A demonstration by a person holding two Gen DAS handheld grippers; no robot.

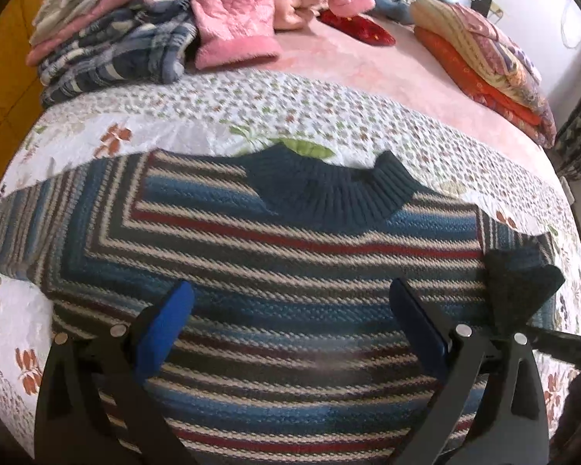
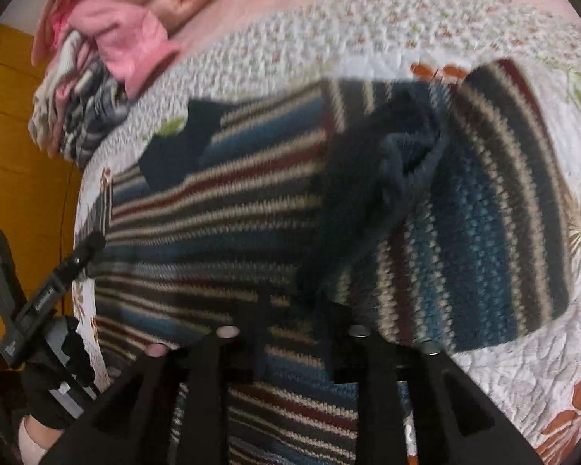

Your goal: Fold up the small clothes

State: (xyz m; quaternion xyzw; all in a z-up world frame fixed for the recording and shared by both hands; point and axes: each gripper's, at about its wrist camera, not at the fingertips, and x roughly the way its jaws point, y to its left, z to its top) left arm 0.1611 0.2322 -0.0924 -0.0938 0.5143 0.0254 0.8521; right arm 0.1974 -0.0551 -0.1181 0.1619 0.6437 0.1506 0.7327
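Striped sweater [image 1: 275,271] flat, collar away

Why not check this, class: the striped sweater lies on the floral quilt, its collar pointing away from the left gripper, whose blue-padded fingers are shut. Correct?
Not quite. In the left wrist view the left gripper is open, fingers spread above the striped sweater. The sweater does lie on the floral quilt, collar pointing away.

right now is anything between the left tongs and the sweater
Nothing visible. The left tongs hang open right over the sweater, with only striped knit showing between the fingers. The clothes pile lies well beyond it on the bed.
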